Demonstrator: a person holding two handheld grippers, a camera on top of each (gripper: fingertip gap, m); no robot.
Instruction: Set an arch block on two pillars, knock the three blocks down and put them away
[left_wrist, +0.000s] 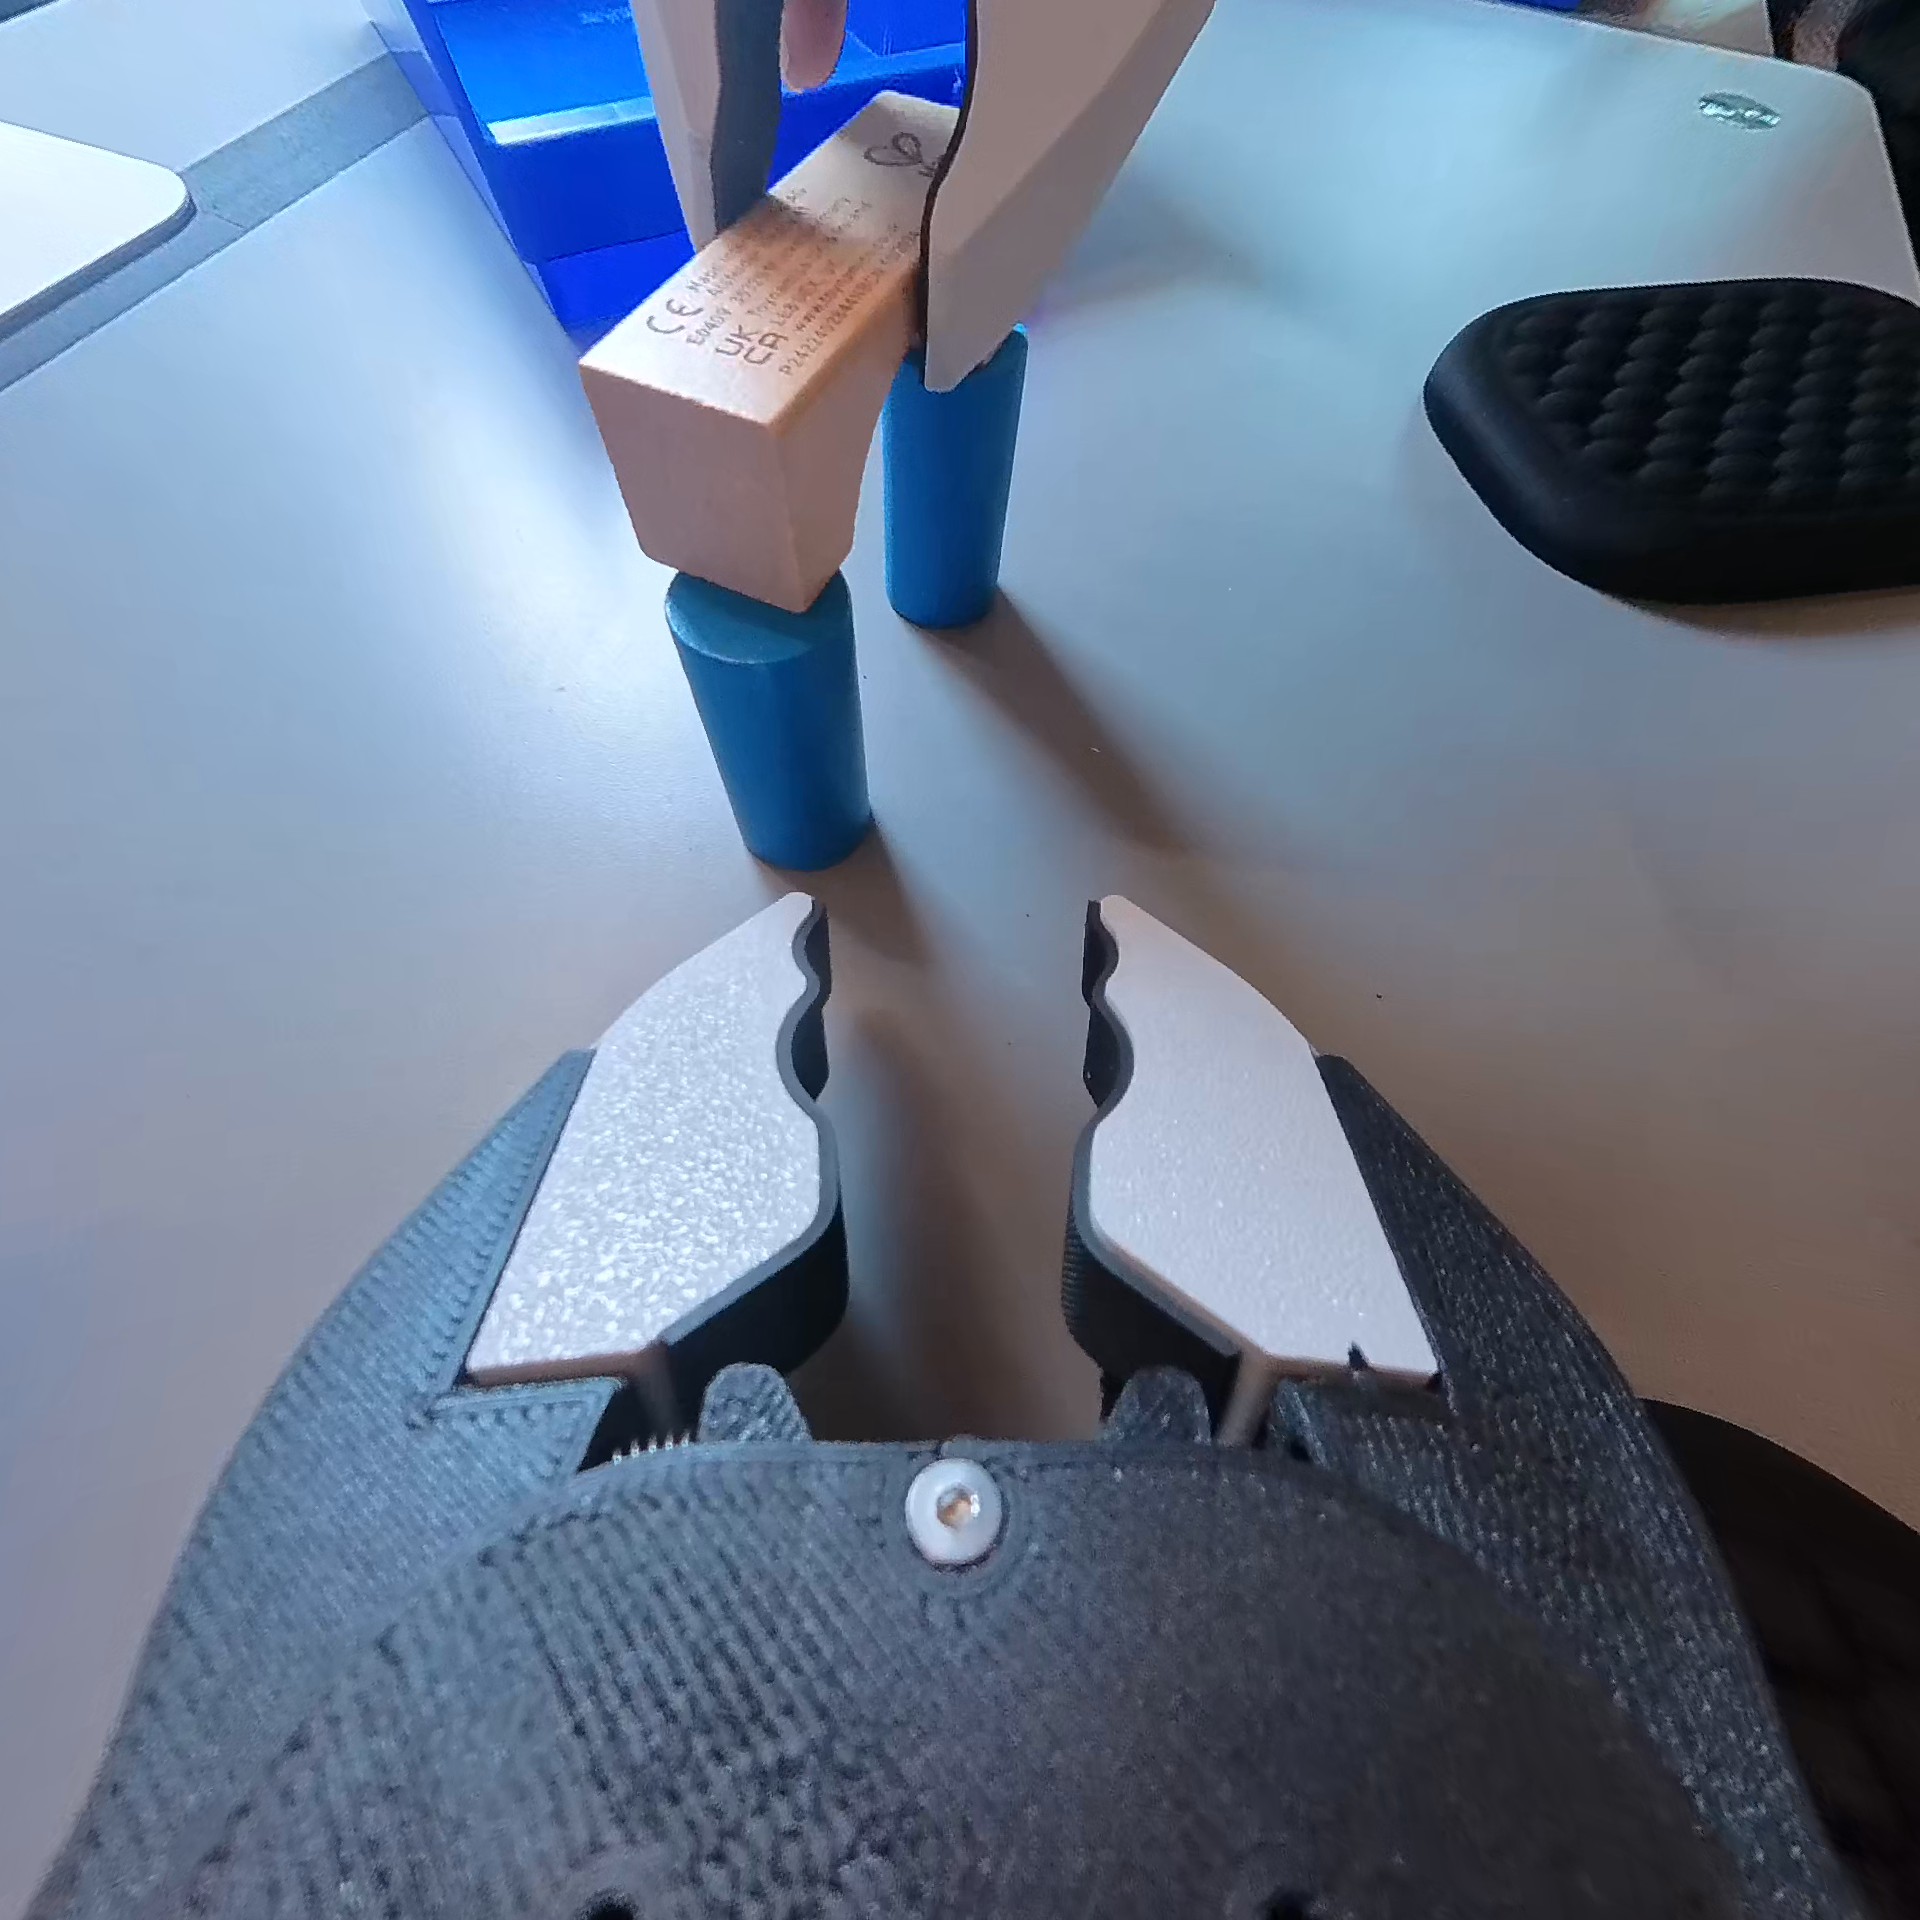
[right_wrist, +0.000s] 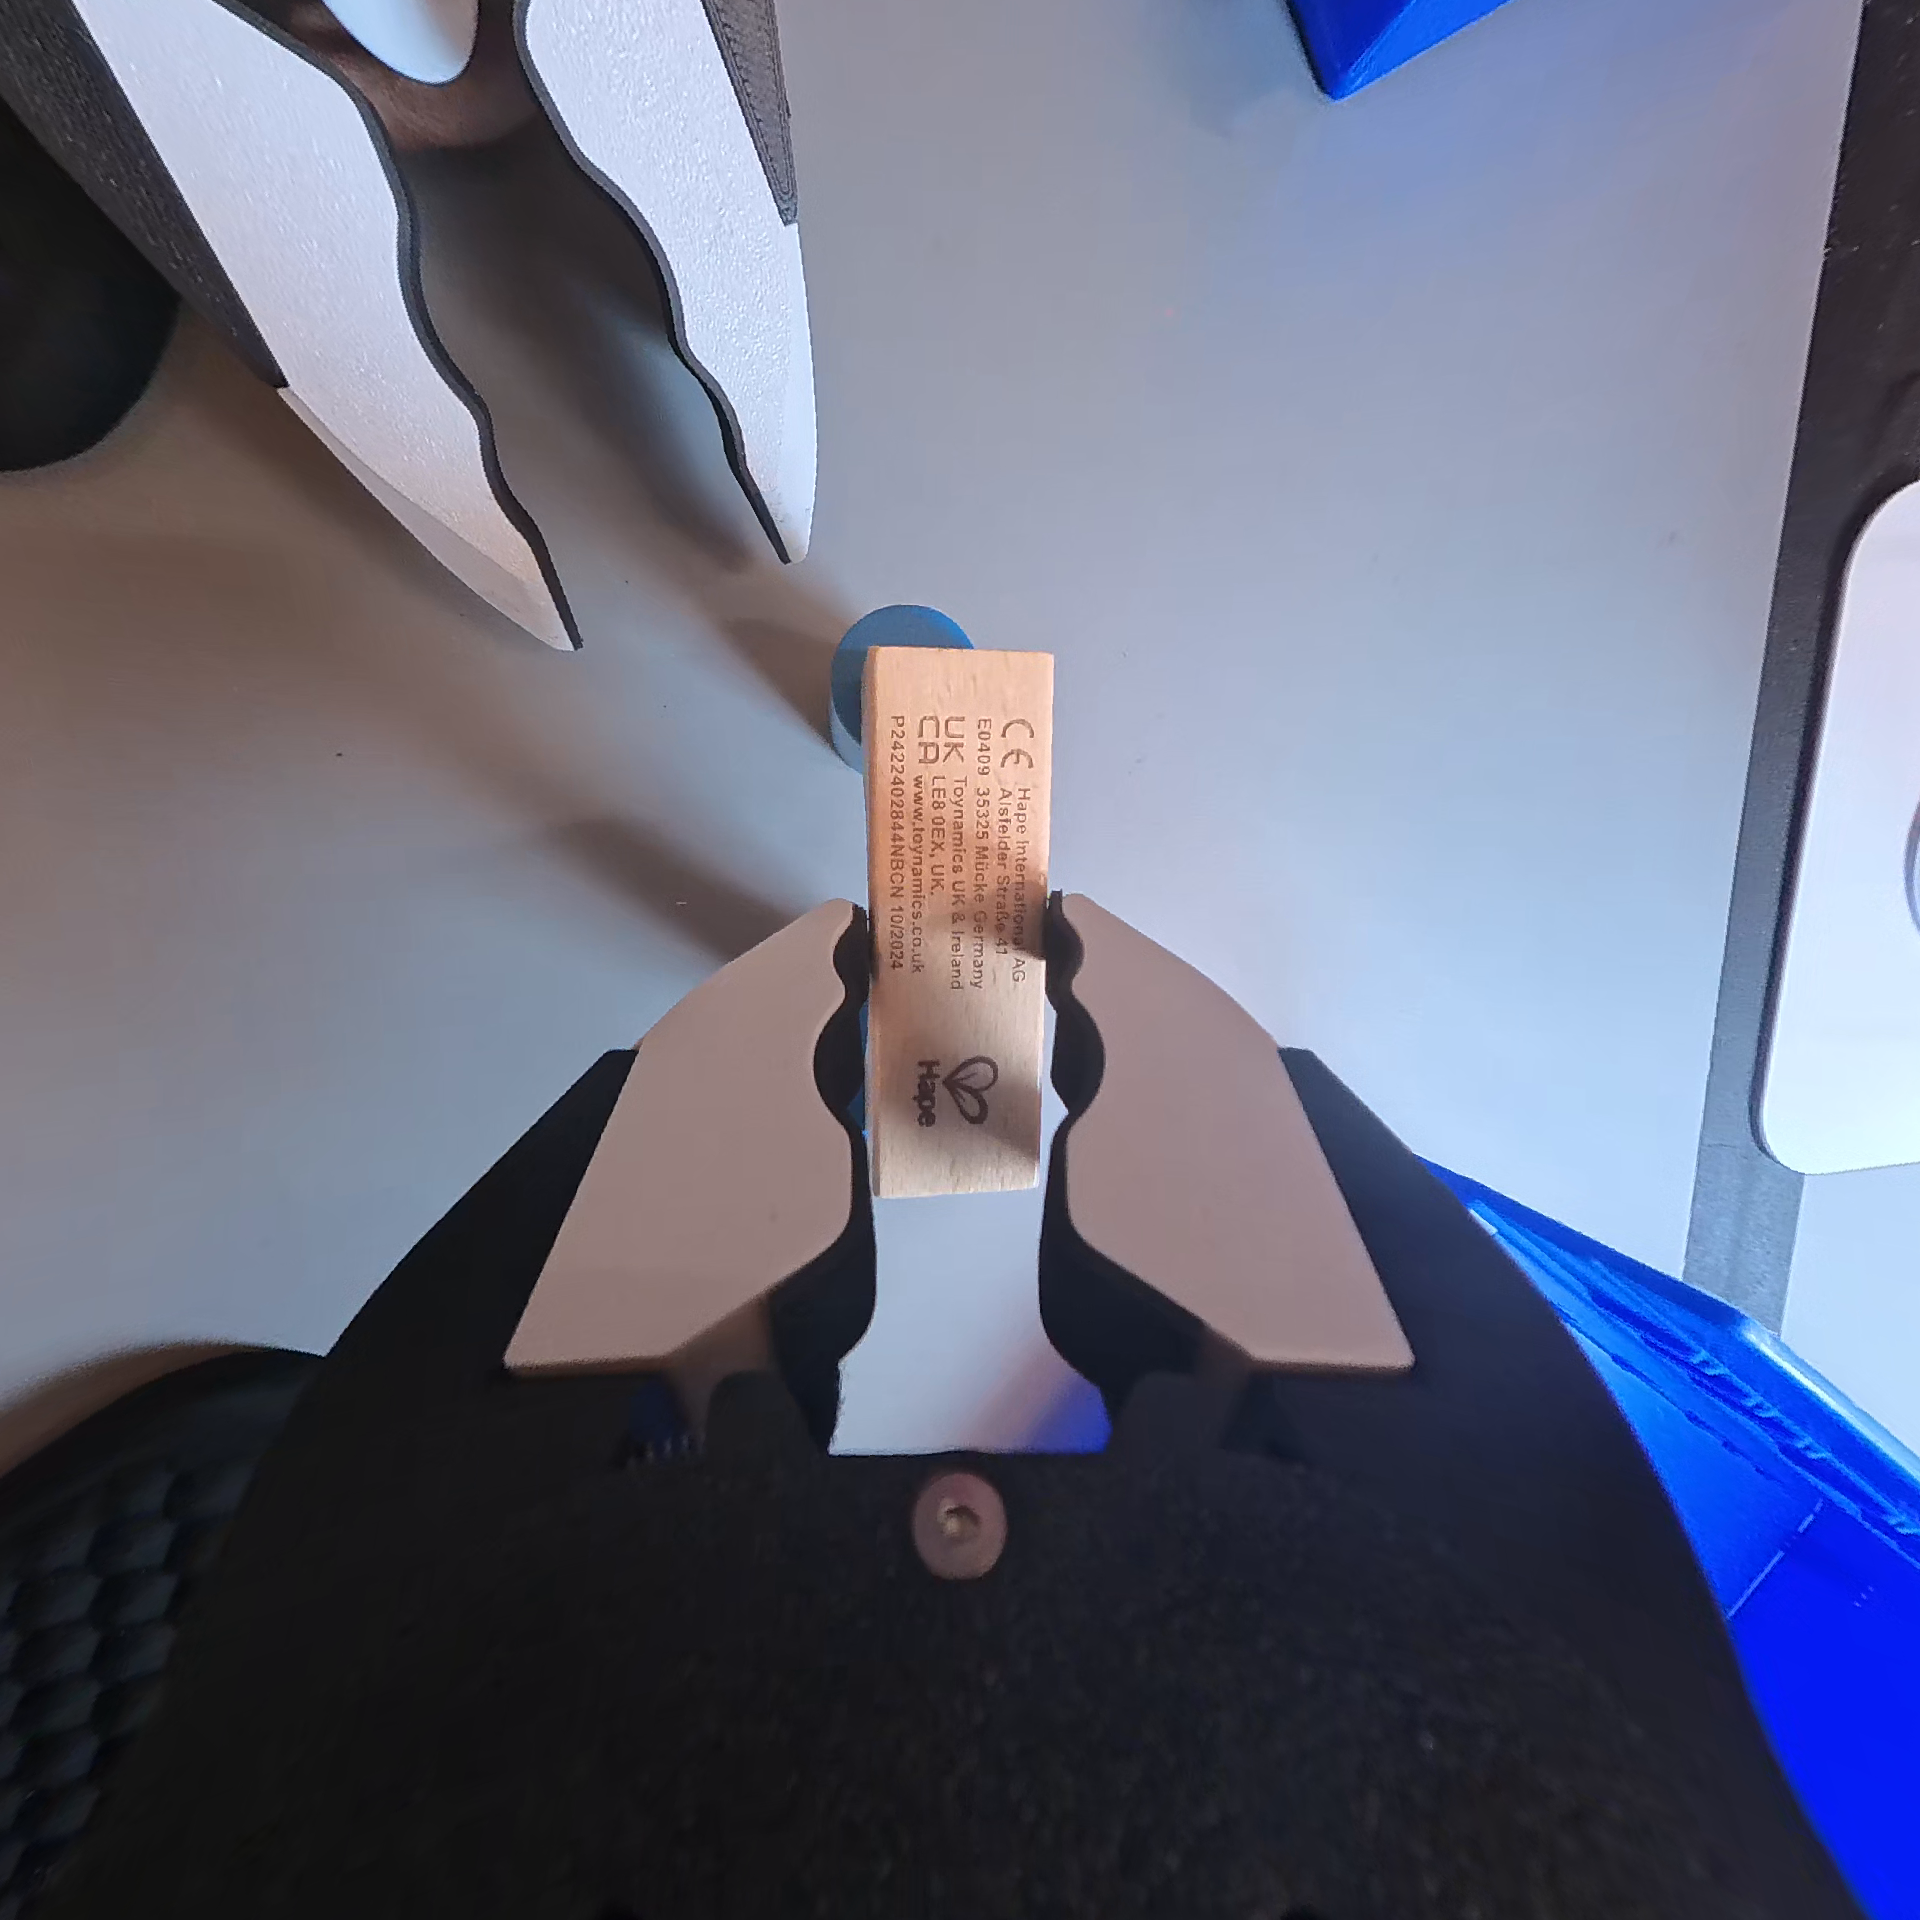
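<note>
the right gripper (right_wrist: 954, 914) has its fingers (right_wrist: 1164, 1101) clamped on the arch (right_wrist: 961, 831), which sits on or just above the near pillar (left_wrist: 774, 717) and the far pillar (left_wrist: 951, 478), so the setting step looks nearly done but not released. the left gripper (left_wrist: 956, 914) waits near, fingers (left_wrist: 686, 1122) narrowly parted and empty, on the surface (left_wrist: 312, 727). knocking down and stowing, probably in the blue bin (left_wrist: 582, 156), remain.
</note>
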